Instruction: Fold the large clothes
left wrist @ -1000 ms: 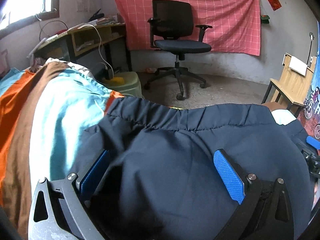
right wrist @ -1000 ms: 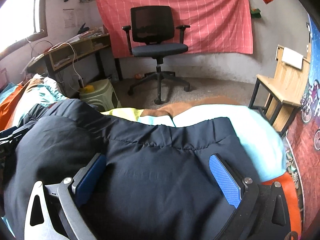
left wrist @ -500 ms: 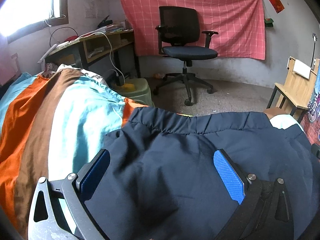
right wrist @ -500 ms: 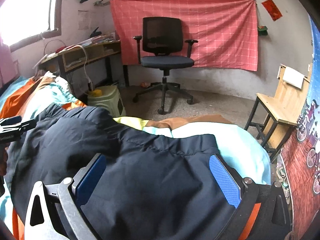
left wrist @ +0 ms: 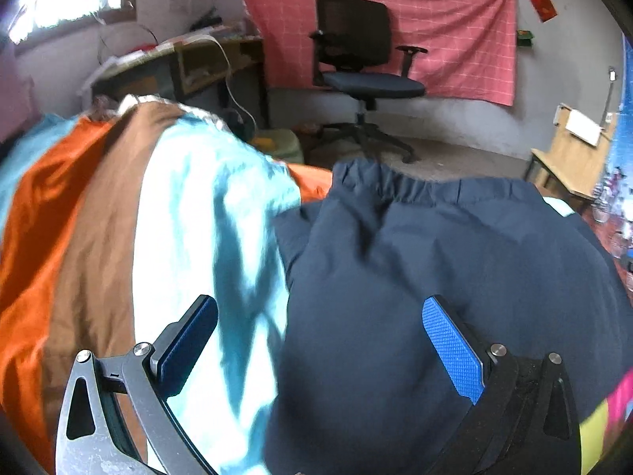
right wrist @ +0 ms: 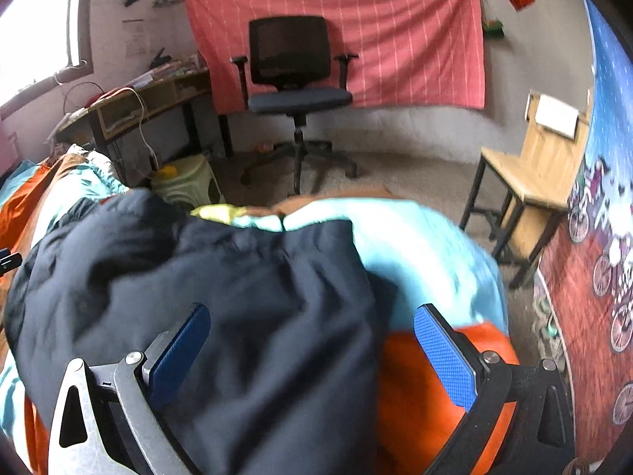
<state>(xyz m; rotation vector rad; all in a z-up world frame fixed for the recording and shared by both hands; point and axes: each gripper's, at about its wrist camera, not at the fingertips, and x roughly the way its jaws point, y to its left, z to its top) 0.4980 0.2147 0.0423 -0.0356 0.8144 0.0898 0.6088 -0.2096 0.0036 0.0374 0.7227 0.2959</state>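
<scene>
- The left gripper (left wrist: 316,340) has its jaws spread wide and holds nothing, straddling the left edge of the navy garment (left wrist: 455,245)
- The garment lies on the striped bedspread (left wrist: 99,217)
- The right gripper (right wrist: 312,344) is likewise wide, empty, over the garment's right edge (right wrist: 198,277)

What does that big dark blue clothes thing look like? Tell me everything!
The navy garment looks like smooth, thin woven cloth. Its far edge is a gathered, elastic-looking band. It lies rumpled and creased on a striped bedspread of orange, brown and light blue. Both grippers, left and right, are open above it, gripping nothing; each straddles one side edge of the cloth. Parts are blurred.
</scene>
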